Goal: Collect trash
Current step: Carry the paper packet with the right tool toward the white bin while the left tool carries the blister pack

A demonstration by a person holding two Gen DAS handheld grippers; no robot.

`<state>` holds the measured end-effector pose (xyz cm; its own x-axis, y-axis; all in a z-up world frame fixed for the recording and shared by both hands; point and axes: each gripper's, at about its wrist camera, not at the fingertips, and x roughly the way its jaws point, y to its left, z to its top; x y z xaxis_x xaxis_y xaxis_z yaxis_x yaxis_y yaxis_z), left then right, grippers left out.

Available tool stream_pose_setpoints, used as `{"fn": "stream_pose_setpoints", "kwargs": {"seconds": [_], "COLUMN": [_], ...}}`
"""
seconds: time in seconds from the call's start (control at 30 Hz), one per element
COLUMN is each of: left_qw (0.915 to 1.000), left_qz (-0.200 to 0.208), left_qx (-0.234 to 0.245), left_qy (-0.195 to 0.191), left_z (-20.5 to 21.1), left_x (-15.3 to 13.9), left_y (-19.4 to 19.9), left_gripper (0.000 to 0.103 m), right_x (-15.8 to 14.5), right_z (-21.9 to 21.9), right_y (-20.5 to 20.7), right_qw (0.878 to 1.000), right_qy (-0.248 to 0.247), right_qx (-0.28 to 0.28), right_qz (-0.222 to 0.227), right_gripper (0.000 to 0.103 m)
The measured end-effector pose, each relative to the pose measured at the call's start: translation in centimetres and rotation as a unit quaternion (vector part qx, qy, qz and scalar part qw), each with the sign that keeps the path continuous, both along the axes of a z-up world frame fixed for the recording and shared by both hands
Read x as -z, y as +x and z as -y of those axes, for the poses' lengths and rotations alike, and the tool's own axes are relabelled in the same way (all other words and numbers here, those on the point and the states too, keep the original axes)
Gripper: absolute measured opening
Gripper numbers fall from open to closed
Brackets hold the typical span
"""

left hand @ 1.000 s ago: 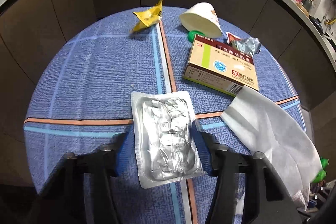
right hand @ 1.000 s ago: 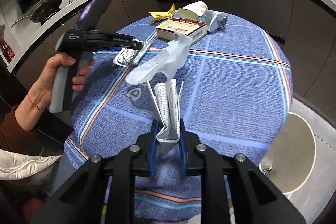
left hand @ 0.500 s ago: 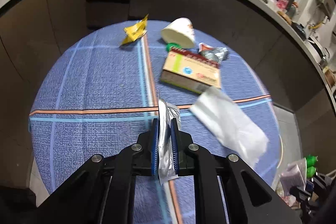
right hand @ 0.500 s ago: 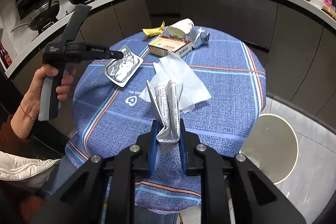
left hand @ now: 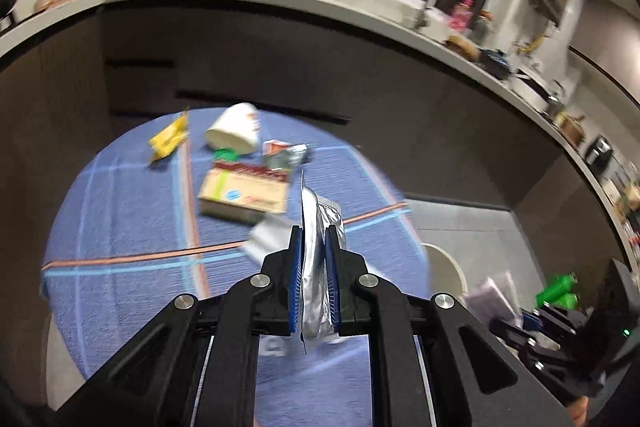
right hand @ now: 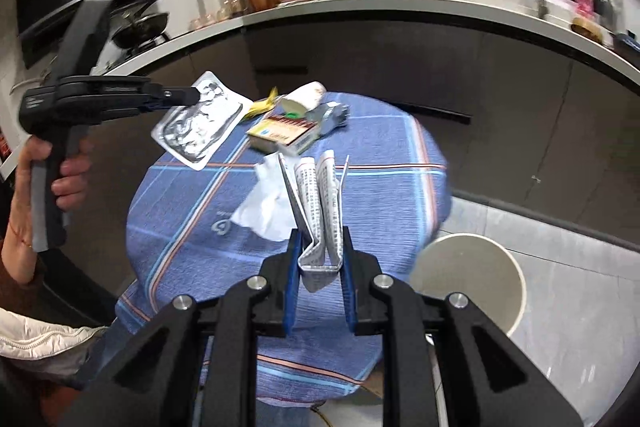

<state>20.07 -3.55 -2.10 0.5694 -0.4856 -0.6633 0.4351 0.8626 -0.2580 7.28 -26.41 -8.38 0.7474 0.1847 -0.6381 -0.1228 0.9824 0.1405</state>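
My left gripper (left hand: 313, 239) is shut on a silver foil blister pack (left hand: 316, 267), held edge-on above the round blue table (left hand: 120, 227); from the right wrist view the same pack (right hand: 200, 123) hangs from the left gripper (right hand: 192, 94) high over the table's left side. Between the pads of my right gripper (right hand: 319, 239), which is shut, sits a folded printed leaflet (right hand: 320, 203). A white tissue (right hand: 264, 207) lies on the cloth just beyond it.
At the table's far end lie a medicine box (left hand: 244, 193), a tipped paper cup (left hand: 234, 133), a yellow wrapper (left hand: 168, 141) and a crumpled foil packet (left hand: 288, 157). A white bin (right hand: 468, 279) stands on the floor right of the table. Dark cabinets curve behind.
The left gripper closed on the blister pack and lifted it off the table, swinging right. The right gripper rose with the leaflet still clamped, and the bin came closer into view.
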Motion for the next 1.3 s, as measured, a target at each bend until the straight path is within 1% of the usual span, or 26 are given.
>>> {"fn": "stream_pose_setpoints", "kwargs": {"seconds": [0.1,0.23,0.4,0.6,0.77,0.9,1.17,1.23,1.3], "left_qw": [0.9993,0.9962,0.9899,0.9823,0.9772,0.9733,0.9662,0.9649,0.964], "left_qz": [0.005,0.013,-0.001,-0.02,-0.035,-0.053,-0.08,-0.082,-0.08], "left_qx": [0.036,0.085,0.142,0.186,0.209,0.221,0.236,0.238,0.24], "left_qy": [-0.009,-0.008,-0.008,-0.003,0.013,0.033,0.067,0.076,0.081], "left_z": [2.5,6.8,12.2,17.5,21.3,23.9,27.4,28.1,28.6], "left_x": [-0.9,-1.1,0.1,2.3,5.2,8.2,12.8,13.6,14.3], "left_y": [-1.0,-2.0,-2.8,-3.1,-2.4,-1.4,-0.1,0.2,0.3], "left_gripper": [0.01,0.01,0.01,0.01,0.01,0.01,0.011,0.011,0.011], "right_x": [0.0,0.6,2.2,5.7,8.6,10.9,14.7,15.4,16.0], "right_z": [1.8,4.6,7.6,10.5,12.0,13.4,15.1,15.4,15.8], "right_y": [-0.8,-1.7,-2.9,-3.2,-2.6,-2.2,-0.8,-0.4,0.0], "right_qw": [1.0,0.997,0.993,0.988,0.985,0.981,0.975,0.975,0.975], "right_qy": [0.0,0.003,0.013,0.041,0.053,0.066,0.081,0.081,0.081], "right_qx": [0.029,0.071,0.113,0.142,0.157,0.169,0.179,0.178,0.177], "right_qz": [0.002,-0.005,-0.017,-0.04,-0.057,-0.073,-0.102,-0.107,-0.111], "right_gripper": [0.019,0.019,0.019,0.019,0.02,0.02,0.02,0.021,0.023]}}
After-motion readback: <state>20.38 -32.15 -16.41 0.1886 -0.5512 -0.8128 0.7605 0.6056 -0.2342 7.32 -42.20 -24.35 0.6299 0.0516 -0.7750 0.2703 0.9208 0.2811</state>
